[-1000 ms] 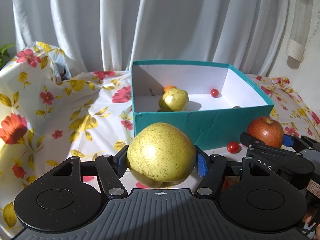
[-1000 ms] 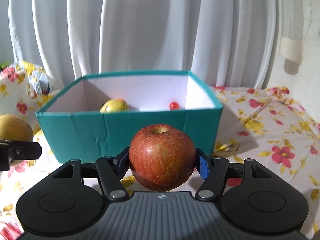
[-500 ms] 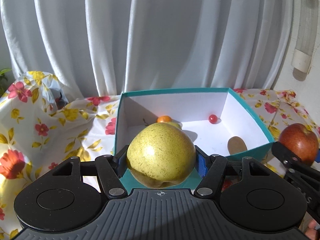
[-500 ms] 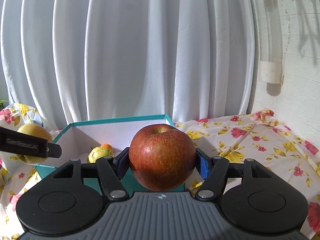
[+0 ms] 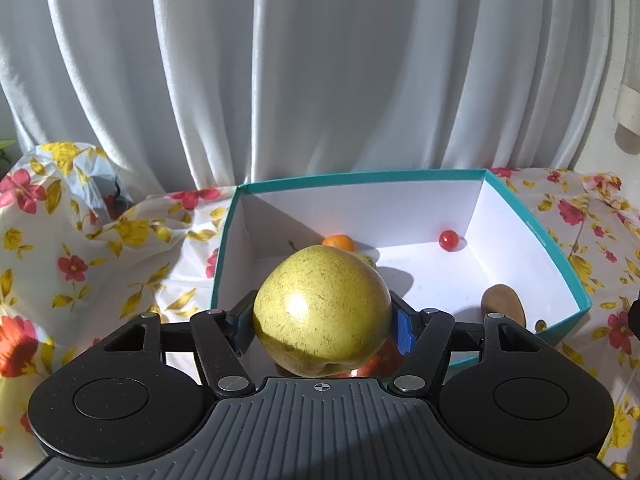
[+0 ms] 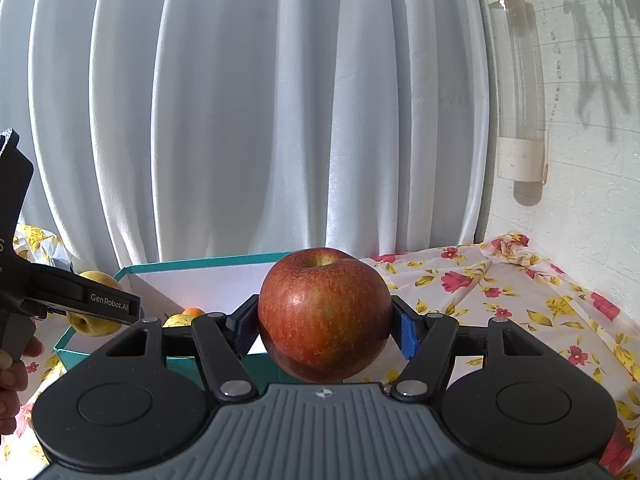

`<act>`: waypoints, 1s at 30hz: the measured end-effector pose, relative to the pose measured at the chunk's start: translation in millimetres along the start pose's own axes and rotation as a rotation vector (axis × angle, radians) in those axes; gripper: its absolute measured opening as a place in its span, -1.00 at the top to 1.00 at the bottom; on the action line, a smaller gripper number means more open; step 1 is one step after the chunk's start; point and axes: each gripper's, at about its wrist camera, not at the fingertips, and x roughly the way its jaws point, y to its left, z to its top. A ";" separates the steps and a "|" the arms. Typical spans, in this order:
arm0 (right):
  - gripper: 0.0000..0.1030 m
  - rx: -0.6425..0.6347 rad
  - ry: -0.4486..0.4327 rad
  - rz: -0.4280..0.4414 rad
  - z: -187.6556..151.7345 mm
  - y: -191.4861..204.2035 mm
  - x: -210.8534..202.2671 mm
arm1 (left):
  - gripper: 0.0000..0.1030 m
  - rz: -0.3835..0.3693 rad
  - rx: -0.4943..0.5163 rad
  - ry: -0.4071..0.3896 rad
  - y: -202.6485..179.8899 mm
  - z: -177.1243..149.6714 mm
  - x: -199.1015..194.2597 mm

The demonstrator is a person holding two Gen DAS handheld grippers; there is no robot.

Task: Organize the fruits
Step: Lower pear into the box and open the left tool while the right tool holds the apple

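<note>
My left gripper (image 5: 322,322) is shut on a yellow-green pear (image 5: 322,312) and holds it over the near wall of the teal box (image 5: 360,178). Inside the box lie a small orange fruit (image 5: 339,241), a cherry tomato (image 5: 448,239), a brown kiwi (image 5: 503,305) and a second yellowish fruit mostly hidden behind the pear. A red fruit (image 5: 380,360) shows just under the pear. My right gripper (image 6: 325,326) is shut on a red apple (image 6: 324,314), held to the right of the box (image 6: 208,266). The left gripper's side and its pear (image 6: 94,304) show at the left of the right wrist view.
A floral cloth (image 5: 92,264) covers the table, bunched up at the left. White curtains (image 5: 320,68) hang behind the box. A white wall with a clear tube (image 6: 518,92) stands at the right. The cloth (image 6: 520,300) to the right of the box lies flat.
Both grippers rose and moved towards the box with their fruit. The left one now holds the pear over the box's near wall; the right one sits higher, beside the box.
</note>
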 end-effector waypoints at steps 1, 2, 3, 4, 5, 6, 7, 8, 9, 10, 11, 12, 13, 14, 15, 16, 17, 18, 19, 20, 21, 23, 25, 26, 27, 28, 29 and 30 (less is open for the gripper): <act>-0.29 0.000 0.000 -0.001 0.6 -0.4 0.6 | -0.36 0.002 0.000 -0.002 0.0 1.1 1.5; -0.29 0.002 0.000 -0.002 1.0 -0.7 1.1 | -0.36 0.007 0.002 -0.003 0.0 2.2 3.5; -0.29 0.003 -0.001 -0.003 1.3 -0.7 1.8 | -0.36 0.011 0.003 -0.004 0.3 2.9 5.7; -0.29 0.002 -0.002 -0.003 1.4 -0.6 2.8 | -0.36 0.017 0.001 -0.003 0.8 3.5 8.5; -0.29 0.001 -0.003 -0.003 1.7 -0.3 3.1 | -0.36 0.022 0.001 -0.001 1.4 3.8 11.3; -0.29 0.000 -0.005 -0.003 1.6 -0.4 4.0 | -0.36 0.025 -0.001 0.000 2.3 4.1 14.2; -0.29 -0.001 -0.007 -0.003 1.8 -0.6 4.4 | -0.36 0.029 -0.002 0.003 3.1 4.3 17.0; -0.29 -0.002 -0.008 -0.004 2.0 -0.7 5.0 | -0.36 0.034 -0.001 0.008 3.5 4.3 20.1; -0.29 0.000 -0.008 -0.003 2.1 -1.6 5.8 | -0.36 0.038 -0.004 0.012 4.3 4.3 23.0; -0.29 0.000 -0.009 -0.004 2.2 -1.7 6.2 | -0.36 0.039 -0.006 0.016 4.7 4.3 25.7; -0.29 -0.002 -0.009 -0.005 1.9 -1.5 6.6 | -0.36 0.039 -0.004 0.017 4.5 4.0 28.2; -0.29 -0.002 -0.008 -0.007 2.2 -1.8 7.4 | -0.36 0.041 -0.003 0.020 4.2 3.6 31.0; -0.29 0.000 -0.009 -0.007 2.5 -2.2 7.8 | -0.35 0.043 -0.001 0.024 3.7 3.3 33.5; -0.29 -0.001 -0.009 -0.008 2.5 -2.5 8.1 | -0.36 0.042 0.004 0.027 3.1 3.0 35.8; -0.29 -0.001 -0.009 -0.010 3.2 -3.3 8.5 | -0.36 0.042 0.005 0.033 2.7 2.5 38.4; -0.29 0.001 -0.011 -0.012 3.0 -3.2 8.1 | -0.36 0.044 0.006 0.039 2.5 2.1 40.9; -0.29 0.001 -0.011 -0.013 2.9 -3.6 8.2 | -0.36 0.044 0.008 0.045 2.3 1.6 43.4; -0.29 0.001 -0.012 -0.016 2.9 -3.5 7.7 | -0.36 0.045 0.008 0.052 2.3 1.3 46.8; -0.29 0.003 -0.012 -0.018 2.6 -4.0 7.7 | -0.36 0.045 0.008 0.059 2.2 0.8 49.4; -0.29 0.004 -0.012 -0.019 2.5 -4.8 7.7 | -0.36 0.044 0.011 0.063 2.0 0.3 51.9; -0.29 0.003 -0.012 -0.021 2.3 -5.1 7.9 | -0.36 0.043 0.013 0.069 1.7 -0.1 54.5; -0.29 0.007 -0.010 -0.024 1.8 -4.6 7.5 | -0.36 0.047 0.015 0.086 1.1 -1.1 60.7; -0.29 0.005 -0.012 -0.023 2.3 -4.9 6.9 | -0.36 0.047 0.006 0.112 2.6 -2.5 67.8; -0.29 0.003 -0.014 -0.024 2.4 -4.8 6.3 | -0.36 0.047 0.001 0.123 3.6 -3.3 70.5; -0.29 0.001 -0.015 -0.025 2.4 -4.4 6.1 | -0.36 0.061 0.007 0.121 3.0 -4.1 71.6; -0.29 0.001 -0.016 -0.024 2.2 -4.8 6.2 | -0.36 0.070 0.017 0.118 2.3 -5.1 72.1; -0.29 0.001 -0.016 -0.025 2.2 -4.9 6.3 | -0.36 0.067 0.020 0.116 2.0 -5.6 72.4; -0.29 0.001 -0.015 -0.025 2.3 -4.9 6.8 | -0.35 0.063 0.019 0.116 2.0 -5.6 72.6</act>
